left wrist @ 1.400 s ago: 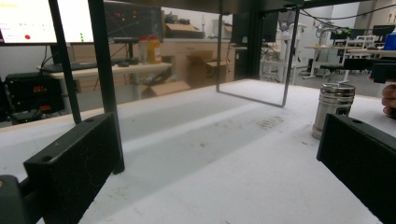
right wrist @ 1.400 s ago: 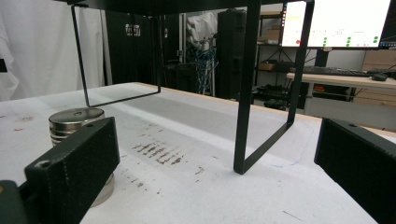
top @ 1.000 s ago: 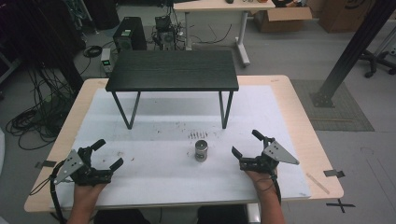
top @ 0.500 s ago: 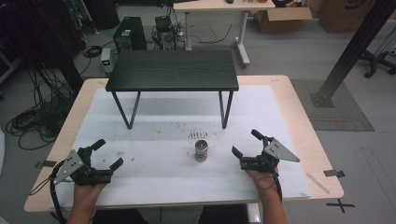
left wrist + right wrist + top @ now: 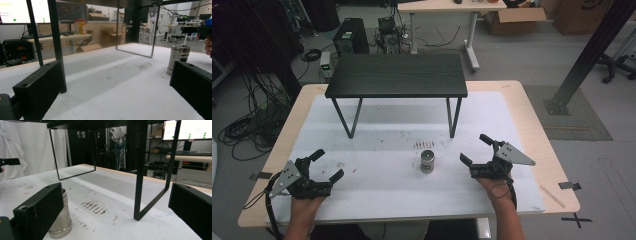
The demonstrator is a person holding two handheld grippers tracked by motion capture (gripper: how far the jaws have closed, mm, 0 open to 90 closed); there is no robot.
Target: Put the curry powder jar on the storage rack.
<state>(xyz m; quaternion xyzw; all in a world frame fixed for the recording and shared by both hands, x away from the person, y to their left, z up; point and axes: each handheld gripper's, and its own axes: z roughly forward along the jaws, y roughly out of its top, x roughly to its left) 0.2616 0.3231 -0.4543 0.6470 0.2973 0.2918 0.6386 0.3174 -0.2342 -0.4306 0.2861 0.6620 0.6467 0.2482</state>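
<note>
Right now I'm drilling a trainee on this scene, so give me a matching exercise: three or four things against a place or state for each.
Things:
1. small shiny metal cylinder
2. low black table with thin metal legs
3. left gripper
4. right gripper

Places or states:
A. open, near the white mat's left front corner
B. upright at the mat's middle front
C. open, just right of the cylinder
D. at the back of the mat

Pairs: 1-B, 2-D, 3-A, 4-C

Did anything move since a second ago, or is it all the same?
Nothing visibly changed. The left gripper and right gripper rest open on the white table as before, holding nothing, and the metal cylinder stands between them in the same spot, in front of the small black table.
</note>
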